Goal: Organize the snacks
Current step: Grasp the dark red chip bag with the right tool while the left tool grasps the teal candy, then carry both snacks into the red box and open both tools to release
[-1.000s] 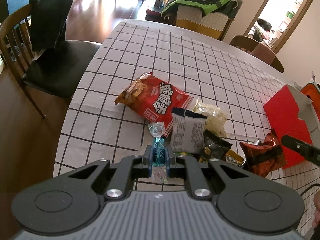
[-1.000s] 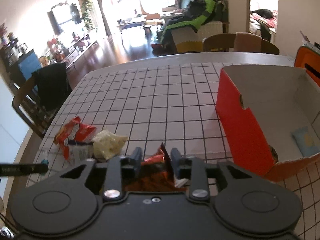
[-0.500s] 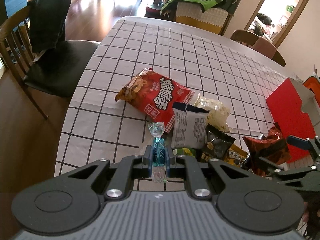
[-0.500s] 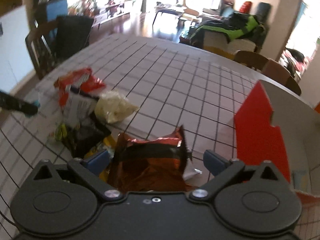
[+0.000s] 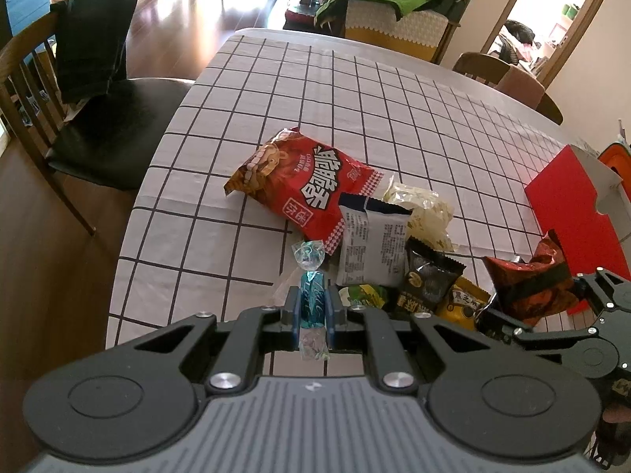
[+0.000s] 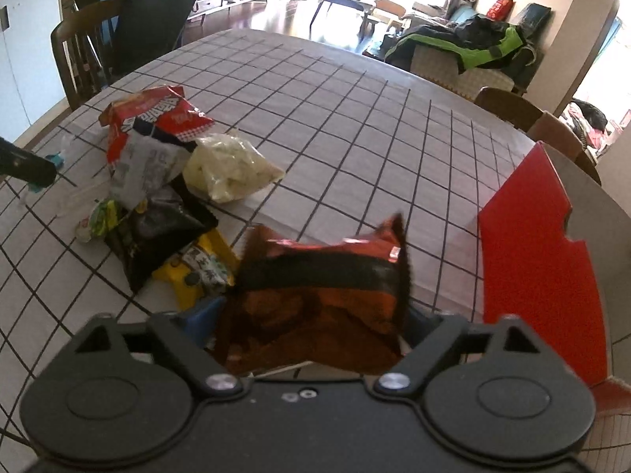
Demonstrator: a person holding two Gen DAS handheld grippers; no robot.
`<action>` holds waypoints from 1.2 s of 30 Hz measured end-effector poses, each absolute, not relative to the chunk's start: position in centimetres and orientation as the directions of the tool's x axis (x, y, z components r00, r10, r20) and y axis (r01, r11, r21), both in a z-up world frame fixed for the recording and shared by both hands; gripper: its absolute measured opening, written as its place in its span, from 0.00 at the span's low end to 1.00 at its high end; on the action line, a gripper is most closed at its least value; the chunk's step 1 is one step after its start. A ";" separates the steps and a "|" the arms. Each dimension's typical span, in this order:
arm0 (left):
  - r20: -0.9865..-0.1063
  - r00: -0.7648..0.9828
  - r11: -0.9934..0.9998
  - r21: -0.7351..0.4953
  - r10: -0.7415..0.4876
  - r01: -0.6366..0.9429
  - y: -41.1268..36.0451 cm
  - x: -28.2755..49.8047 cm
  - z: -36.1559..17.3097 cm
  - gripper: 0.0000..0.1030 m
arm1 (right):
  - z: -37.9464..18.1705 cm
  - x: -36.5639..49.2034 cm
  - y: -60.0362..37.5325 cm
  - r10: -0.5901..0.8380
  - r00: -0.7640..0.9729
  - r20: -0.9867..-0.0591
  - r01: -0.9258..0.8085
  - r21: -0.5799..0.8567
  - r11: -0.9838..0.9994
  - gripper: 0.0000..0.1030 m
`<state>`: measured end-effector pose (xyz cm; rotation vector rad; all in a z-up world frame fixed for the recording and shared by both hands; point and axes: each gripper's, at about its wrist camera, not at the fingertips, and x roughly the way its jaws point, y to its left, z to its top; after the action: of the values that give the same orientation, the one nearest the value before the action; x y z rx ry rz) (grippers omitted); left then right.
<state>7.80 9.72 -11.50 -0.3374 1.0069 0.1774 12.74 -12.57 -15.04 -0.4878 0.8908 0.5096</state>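
My left gripper (image 5: 311,303) is shut on a small teal wrapped candy (image 5: 311,289), held just above the table's near edge; one of its fingers (image 6: 27,165) shows at the left of the right wrist view. My right gripper (image 6: 311,315) straddles a red-brown foil snack bag (image 6: 327,280), its jaws closing with the pads at the bag's two sides. That bag (image 5: 528,283) rests on the checked tablecloth (image 6: 355,118) beside the red cardboard box (image 6: 540,276).
A snack pile lies mid-table: a big red chip bag (image 5: 303,185), a grey-white packet (image 5: 370,244), a pale clear bag (image 5: 426,213), a black packet (image 5: 430,276) and a yellow one (image 5: 465,299). A chair (image 5: 98,118) stands left of the table.
My right gripper let go of the foil bag, opened wide, dropped lower and rolled, and now narrows around the bag again. The left gripper and its candy stayed put.
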 end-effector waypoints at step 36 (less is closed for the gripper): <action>-0.749 0.656 0.982 -0.180 -0.093 -0.065 -6.8 13.0 -3.1 0.12 | -2.9 15.0 -28.1 0.364 0.661 -0.656 -0.489 -0.009 0.872 0.57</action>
<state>13.03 -6.81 -3.11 -0.1980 0.8562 -0.0159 14.95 -28.06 -2.94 -0.1910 0.6979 0.4856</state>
